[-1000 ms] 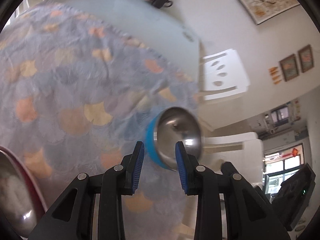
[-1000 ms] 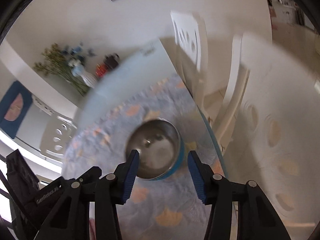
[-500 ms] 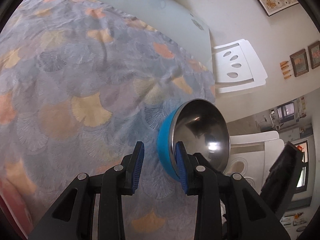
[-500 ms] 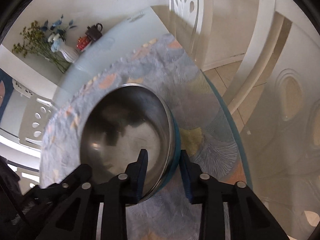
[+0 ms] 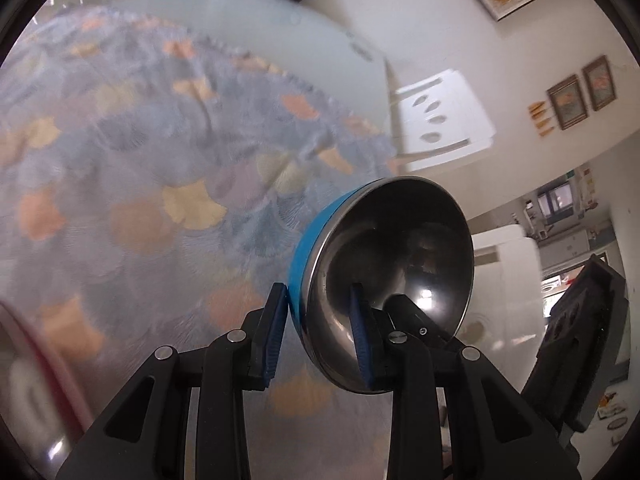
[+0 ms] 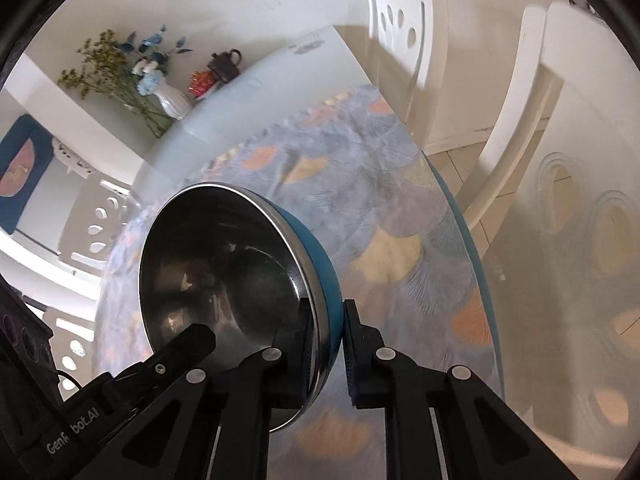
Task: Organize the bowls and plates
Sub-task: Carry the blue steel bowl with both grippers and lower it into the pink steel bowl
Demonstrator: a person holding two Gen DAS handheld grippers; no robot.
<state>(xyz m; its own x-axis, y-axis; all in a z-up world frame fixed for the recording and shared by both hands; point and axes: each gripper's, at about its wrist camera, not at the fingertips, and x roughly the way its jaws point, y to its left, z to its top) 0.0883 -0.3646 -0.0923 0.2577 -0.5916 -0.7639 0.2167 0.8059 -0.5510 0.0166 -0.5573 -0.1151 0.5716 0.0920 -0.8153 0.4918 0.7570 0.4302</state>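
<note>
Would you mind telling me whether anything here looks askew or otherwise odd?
The blue bowl is tipped steeply, its steel inside facing sideways. The left gripper and right gripper both pinch its rim. Nothing looks spilled or damaged.

Probably a home dining room: clothed table (image 6: 256, 80), white chairs (image 6: 400, 20), flower vase (image 6: 172, 102), framed pictures (image 5: 568, 102).
</note>
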